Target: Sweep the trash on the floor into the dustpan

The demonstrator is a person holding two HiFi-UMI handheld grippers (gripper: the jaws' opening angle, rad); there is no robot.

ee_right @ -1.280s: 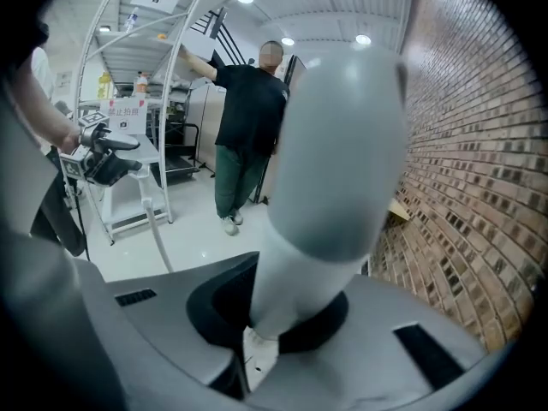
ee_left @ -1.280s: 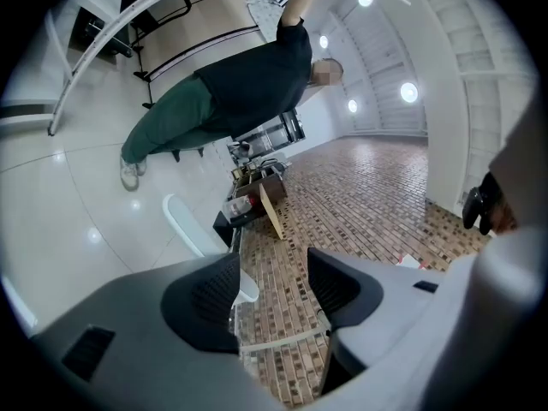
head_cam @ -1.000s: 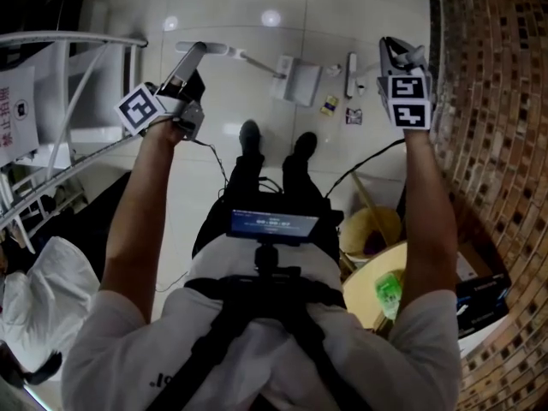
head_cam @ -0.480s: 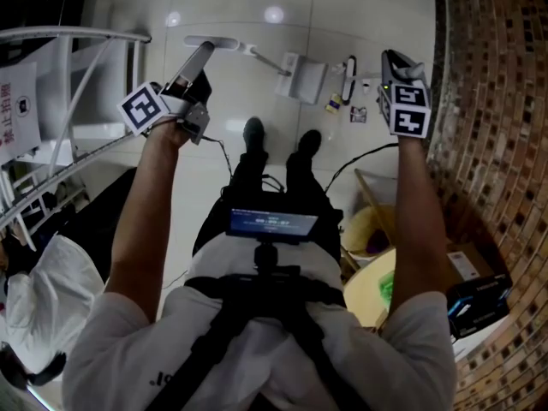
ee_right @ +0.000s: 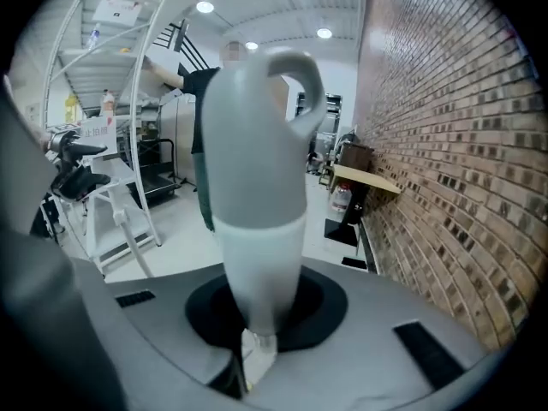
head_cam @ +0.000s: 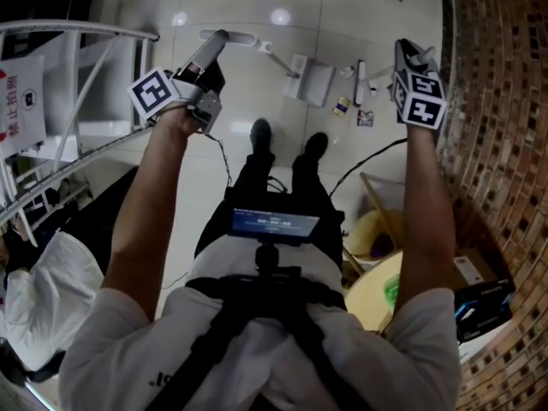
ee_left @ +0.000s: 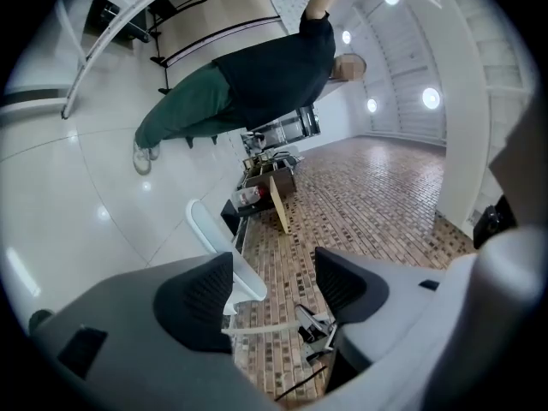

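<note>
A white dustpan point(head_cam: 310, 82) stands on the pale floor, its long handle point(head_cam: 229, 37) reaching up and left. My left gripper point(head_cam: 214, 51) is at that handle's grip. Its jaws have just been opening, and in the left gripper view the handle point(ee_left: 216, 240) lies beside the left pad, unpressed, while the left gripper point(ee_left: 270, 291) is open. My right gripper point(head_cam: 413, 58) is shut on the grey and white broom handle point(ee_right: 257, 187), which has a hanging loop at its top. Small pieces of trash point(head_cam: 342, 105) point(head_cam: 366, 118) lie right of the dustpan, next to a thin white broom part point(head_cam: 360, 77).
A brick wall point(head_cam: 497, 144) runs along the right. A white metal frame point(head_cam: 86, 75) and a sign point(head_cam: 19, 101) stand at the left. My shoes point(head_cam: 261, 135) and cables are below the dustpan. A round wooden tabletop point(head_cam: 372, 294) is at lower right. A person point(ee_left: 240, 84) stands beyond.
The left jaws have spread wider beside the dustpan handle. The right gripper has rolled a little with the broom handle in it. The dustpan has kept its place on the floor.
</note>
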